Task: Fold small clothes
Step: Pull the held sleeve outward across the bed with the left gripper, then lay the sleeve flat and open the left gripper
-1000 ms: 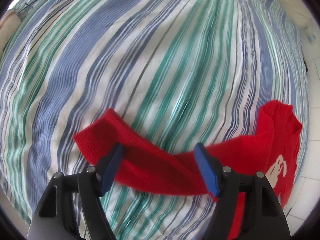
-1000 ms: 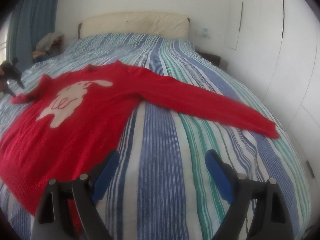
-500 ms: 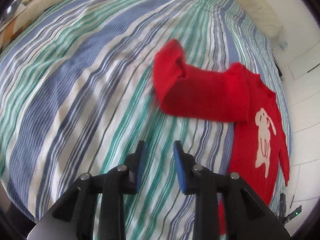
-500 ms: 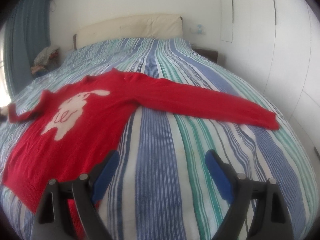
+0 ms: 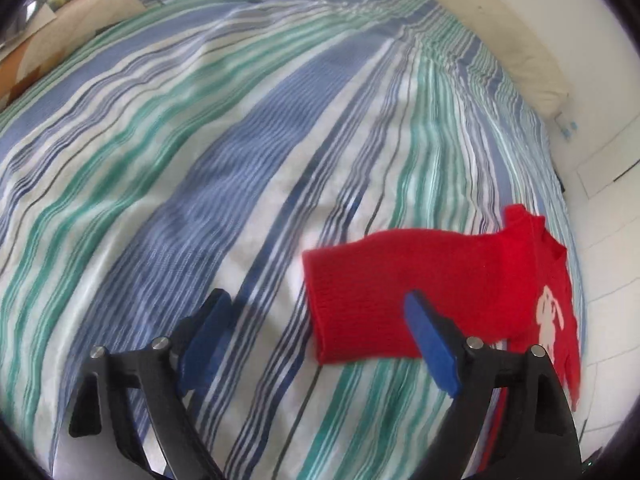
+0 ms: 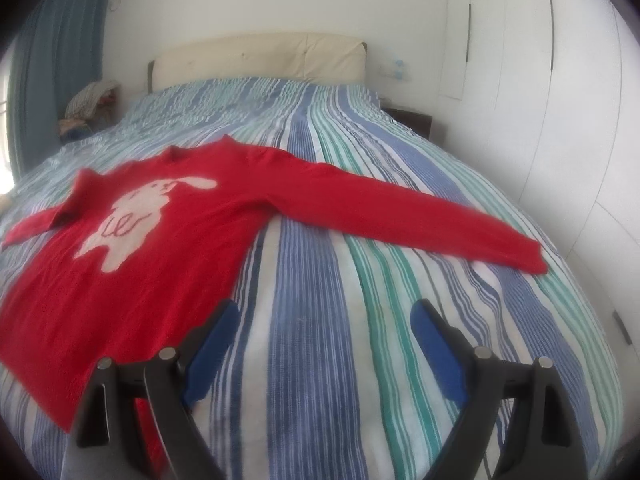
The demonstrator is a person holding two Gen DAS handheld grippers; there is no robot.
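A red sweater (image 6: 160,240) with a white rabbit (image 6: 136,216) on its front lies face up on the striped bed. One sleeve (image 6: 400,216) stretches flat to the right. The other sleeve (image 5: 400,288) lies straight on the cover in the left wrist view. Its cuff ends between the fingers of my left gripper (image 5: 316,336). That gripper's jaws are opening and its blue pads do not press on the cloth. My right gripper (image 6: 326,332) stands open above bare bedspread, just right of the sweater's hem, with nothing between its fingers.
The striped bedspread (image 6: 320,380) covers the whole bed. A cream headboard (image 6: 260,56) is at the far end, with a dark nightstand (image 6: 408,120) and white wardrobe doors (image 6: 540,80) on the right. A patterned cushion (image 5: 60,20) and a heap of clothes (image 6: 92,96) lie at the far side.
My left gripper's jaws narrowed, then spread again, and it swung back toward the sleeve. The sleeve, bunched half a second ago, now lies straight. The right gripper stayed put.
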